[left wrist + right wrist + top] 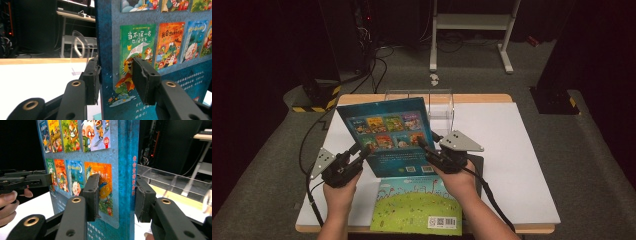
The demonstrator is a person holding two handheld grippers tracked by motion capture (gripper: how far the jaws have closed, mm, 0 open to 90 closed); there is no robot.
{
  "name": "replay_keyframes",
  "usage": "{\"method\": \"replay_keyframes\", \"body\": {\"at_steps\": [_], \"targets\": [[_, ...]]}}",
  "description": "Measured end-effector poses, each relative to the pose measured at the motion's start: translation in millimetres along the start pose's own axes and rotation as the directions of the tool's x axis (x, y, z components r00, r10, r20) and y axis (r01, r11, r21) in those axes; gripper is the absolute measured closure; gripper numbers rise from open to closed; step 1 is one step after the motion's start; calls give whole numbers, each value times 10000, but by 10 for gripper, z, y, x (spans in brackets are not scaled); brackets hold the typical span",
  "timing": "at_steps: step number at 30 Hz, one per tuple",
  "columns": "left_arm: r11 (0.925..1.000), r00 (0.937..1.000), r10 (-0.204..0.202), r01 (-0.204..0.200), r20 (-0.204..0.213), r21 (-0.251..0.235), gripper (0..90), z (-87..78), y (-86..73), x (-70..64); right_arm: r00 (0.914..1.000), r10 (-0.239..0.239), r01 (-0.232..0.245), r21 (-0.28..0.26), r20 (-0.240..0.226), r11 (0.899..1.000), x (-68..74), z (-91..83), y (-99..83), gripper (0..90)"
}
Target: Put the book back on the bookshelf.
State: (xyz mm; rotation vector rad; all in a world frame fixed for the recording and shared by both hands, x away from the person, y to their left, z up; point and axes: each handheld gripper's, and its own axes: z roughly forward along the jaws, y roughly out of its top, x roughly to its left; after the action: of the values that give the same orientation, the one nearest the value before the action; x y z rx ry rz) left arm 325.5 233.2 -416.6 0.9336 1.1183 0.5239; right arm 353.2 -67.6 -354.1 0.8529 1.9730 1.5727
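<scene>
Left hand-held gripper (362, 152) is clamped on the left edge of the blue book (387, 132); in the left gripper view its two black jaws sit on either side of the cover, one pad (143, 80) pressed on the printed back, the other (92, 80) behind the edge. Right hand-held gripper (424, 148) bites the opposite edge at the spine, jaws straddling the spine's thickness in the right gripper view, one pad (93, 195) on the cover. The book stands raised and tilted above the near-centre of the table (512, 165), back cover toward the person, held by its lower corners alone. Below it, near edge, a green book (417, 205) lies flat. Beyond it, at the far side, stands a clear acrylic stand (439, 107). Risks as I judge them: both grips are low and shallow on a glossy cover, so the tall upper part can tip or swing, and the book may pivot in the pads. If the two hands drift apart or twist unevenly, one edge slips out and the book drops onto the green book or bends at the spine. Moved toward the stand, its top corner may strike the clear wall, which is hard to see, and push it off the far edge.
</scene>
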Motion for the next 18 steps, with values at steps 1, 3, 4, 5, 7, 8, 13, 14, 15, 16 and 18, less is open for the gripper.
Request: {"method": "replay_keyframes", "body": {"at_steps": [1, 3, 4, 5, 7, 8, 13, 14, 15, 16, 18], "targets": [[10000, 10000, 30, -30, -56, 22, 582, -4, 11, 22, 10000, 16, -16, 2, -50, 10000, 5, 32, 0, 605], [10000, 9998, 31, -31, -174, 16, 582, -5, 31, 66, 9999, 22, -22, 64, -129, 10000, 9, 100, 4, 603], [10000, 9997, 53, -52, -240, 22, 582, -4, 39, 90, 9999, 9, -8, 79, -155, 10000, 10, 138, 8, 601], [10000, 9995, -10, 11, -310, 31, 581, 2, 48, 113, 9998, 40, -37, 153, -178, 9999, 14, 174, 16, 600], [9999, 9991, -70, 74, -413, 91, 581, 17, 70, 157, 9997, 49, -45, 188, -226, 9998, 13, 245, 31, 599], [9999, 9989, -107, 111, -447, 96, 581, 25, 84, 177, 9997, 63, -57, 226, -242, 9997, 13, 277, 39, 599], [9998, 9986, -121, 129, -521, 156, 580, 98, 187, 238, 9998, 1, 0, 64, -181, 10000, 22, 395, 89, 598], [9999, 9986, -69, 76, -525, 131, 579, 114, 211, 241, 9999, -5, 5, -13, -162, 10000, 20, 410, 99, 598], [10000, 9986, -47, 51, -527, 69, 578, 134, 230, 242, 9999, 37, -38, -57, -163, 10000, 16, 424, 108, 598], [9999, 9986, 97, -95, -517, 59, 577, 149, 249, 253, 9999, 32, -34, -121, -164, 9999, 8, 442, 114, 597], [9998, 9985, 178, -178, -524, -6, 574, 189, 281, 274, 9998, 56, -60, -182, -184, 9998, -5, 480, 124, 598]]}}
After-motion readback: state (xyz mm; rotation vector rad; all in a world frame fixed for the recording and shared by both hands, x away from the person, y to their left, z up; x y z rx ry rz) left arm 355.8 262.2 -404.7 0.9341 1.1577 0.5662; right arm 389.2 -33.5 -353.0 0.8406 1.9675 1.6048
